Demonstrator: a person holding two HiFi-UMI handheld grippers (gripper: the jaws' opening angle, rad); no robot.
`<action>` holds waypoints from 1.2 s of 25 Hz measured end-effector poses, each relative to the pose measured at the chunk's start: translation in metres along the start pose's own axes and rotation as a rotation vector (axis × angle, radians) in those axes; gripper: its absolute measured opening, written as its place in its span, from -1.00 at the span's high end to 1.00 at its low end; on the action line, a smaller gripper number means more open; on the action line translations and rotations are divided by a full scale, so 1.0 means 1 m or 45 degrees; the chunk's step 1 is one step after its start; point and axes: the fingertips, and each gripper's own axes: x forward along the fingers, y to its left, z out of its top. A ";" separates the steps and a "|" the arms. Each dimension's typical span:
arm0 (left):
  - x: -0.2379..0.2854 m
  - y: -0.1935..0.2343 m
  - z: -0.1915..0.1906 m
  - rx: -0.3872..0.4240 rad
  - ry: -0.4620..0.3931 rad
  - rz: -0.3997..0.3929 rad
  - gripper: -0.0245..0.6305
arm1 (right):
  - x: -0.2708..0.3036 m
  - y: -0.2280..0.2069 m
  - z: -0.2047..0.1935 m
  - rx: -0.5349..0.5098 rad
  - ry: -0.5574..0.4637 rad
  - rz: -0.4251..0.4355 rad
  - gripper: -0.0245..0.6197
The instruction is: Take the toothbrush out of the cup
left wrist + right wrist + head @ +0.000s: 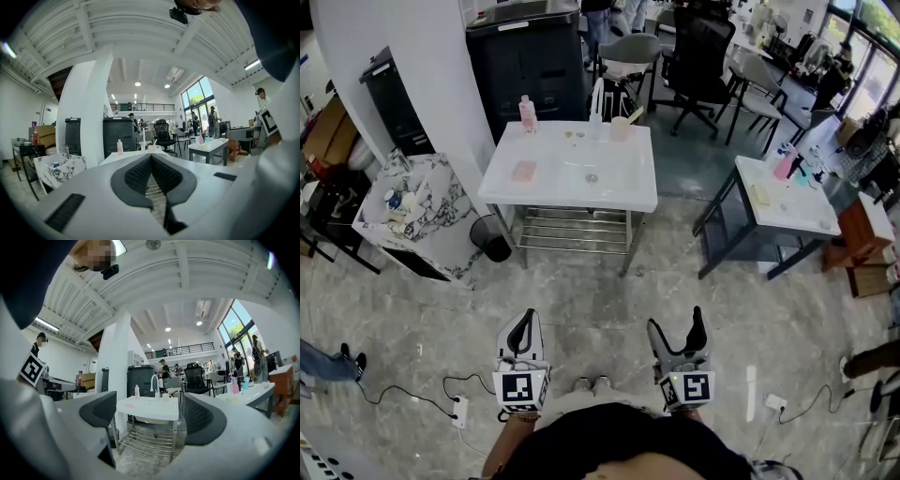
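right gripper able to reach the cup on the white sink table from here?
Probably not yet. The right gripper is open and empty, but floor separates it from the sink table, and the cup stands at its far edge by the faucet. Nothing blocks the approach.

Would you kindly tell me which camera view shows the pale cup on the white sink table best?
The head view: the pale pink cup stands unobstructed at the back edge of the white sink table. The right gripper view shows it tiny beside the faucet; in the left gripper view it is too small to pick out surely.
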 end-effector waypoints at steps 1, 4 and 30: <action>0.001 -0.001 0.000 0.005 0.000 -0.001 0.92 | 0.001 -0.002 0.000 -0.004 0.001 0.004 -0.39; 0.006 -0.003 -0.001 -0.001 0.003 0.008 0.92 | 0.002 -0.005 -0.002 -0.034 0.017 0.021 -0.39; 0.076 0.008 -0.001 0.050 0.001 0.086 0.92 | 0.061 -0.041 0.000 0.011 -0.046 0.074 -0.39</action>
